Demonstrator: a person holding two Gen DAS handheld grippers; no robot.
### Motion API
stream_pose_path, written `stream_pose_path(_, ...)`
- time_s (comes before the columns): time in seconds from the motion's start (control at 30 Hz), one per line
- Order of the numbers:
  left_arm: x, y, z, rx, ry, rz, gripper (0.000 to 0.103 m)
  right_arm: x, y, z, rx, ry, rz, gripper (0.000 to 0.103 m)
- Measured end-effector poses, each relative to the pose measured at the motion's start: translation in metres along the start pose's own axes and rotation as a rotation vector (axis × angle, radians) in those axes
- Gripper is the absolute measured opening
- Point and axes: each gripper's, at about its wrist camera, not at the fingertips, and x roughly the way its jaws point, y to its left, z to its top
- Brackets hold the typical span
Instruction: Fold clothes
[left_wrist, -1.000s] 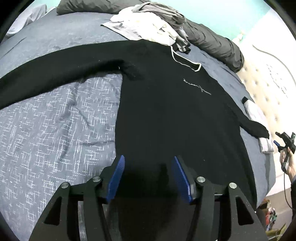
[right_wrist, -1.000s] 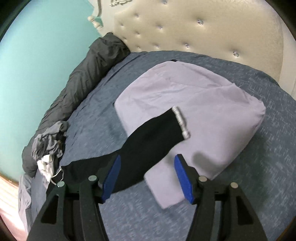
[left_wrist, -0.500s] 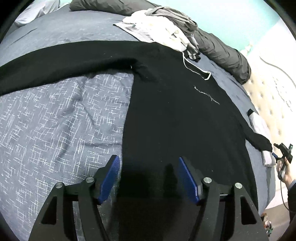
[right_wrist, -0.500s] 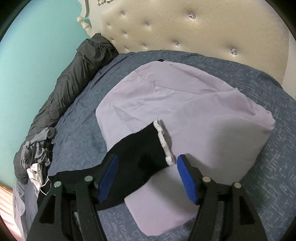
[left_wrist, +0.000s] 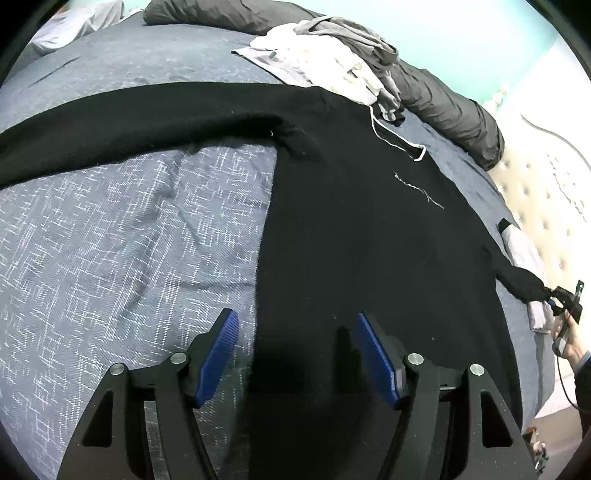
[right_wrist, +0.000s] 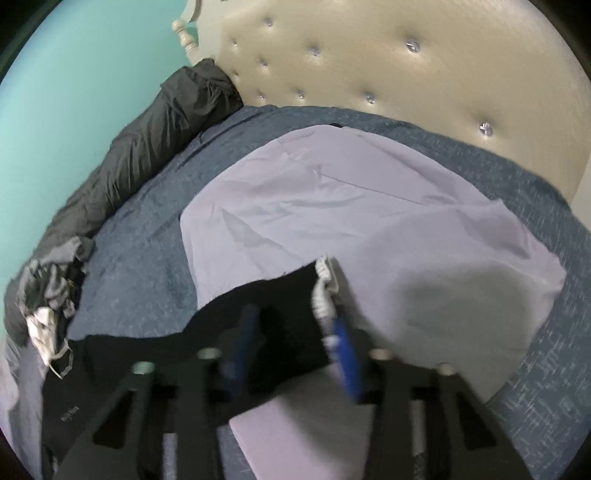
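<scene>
A black sweater (left_wrist: 369, 229) lies spread flat on the blue bedcover (left_wrist: 110, 240), one sleeve (left_wrist: 129, 122) stretched out to the left. My left gripper (left_wrist: 295, 332) hovers open over the sweater's hem at its left edge, nothing between the blue pads. The other sleeve (right_wrist: 280, 295) lies over a lilac pillow (right_wrist: 369, 214). My right gripper (right_wrist: 293, 317) is closing its jaws on this sleeve's end, with the white-trimmed cuff (right_wrist: 321, 291) bunched against the right pad. In the left wrist view, the right gripper (left_wrist: 554, 295) pinches the sleeve tip (left_wrist: 521, 280).
A pile of white and grey clothes (left_wrist: 332, 55) sits at the sweater's collar. A rolled dark grey duvet (right_wrist: 147, 140) runs along the teal wall. The tufted cream headboard (right_wrist: 406, 74) stands behind the pillow. A person's hand (left_wrist: 570, 339) holds the right gripper at the bed's edge.
My right gripper came down over the sleeve end and its jaws narrowed around the cuff, which has bunched up. The left gripper opened slightly and stayed over the hem.
</scene>
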Motion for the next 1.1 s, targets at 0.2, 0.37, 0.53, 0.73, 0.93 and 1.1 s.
stream_pose_path(0.2,-0.004,0.003,-0.001,-0.011,-0.007,-0.005,0.07,-0.016,0.013,0.0,-0.054,-0.039,0.01,0.012)
stream_pose_path(0.37,-0.009,-0.002,-0.002,0.004,-0.013,-0.012,0.07,-0.041,0.041,0.004,-0.107,-0.071,0.086,0.011)
stream_pose_path(0.53,-0.013,-0.008,-0.004,0.022,-0.007,-0.02,0.07,-0.068,0.09,0.001,-0.173,-0.076,0.185,0.01)
stream_pose_path(0.73,-0.017,-0.016,-0.01,0.057,-0.005,-0.02,0.072,-0.099,0.16,-0.014,-0.252,-0.063,0.312,0.01)
stream_pose_path(0.93,-0.022,-0.014,-0.017,0.065,-0.008,-0.033,0.073,-0.131,0.231,-0.04,-0.33,-0.049,0.429,0.01)
stream_pose_path(1.1,-0.03,-0.01,-0.019,0.067,-0.021,-0.04,0.073,-0.157,0.288,-0.061,-0.399,-0.029,0.517,0.009)
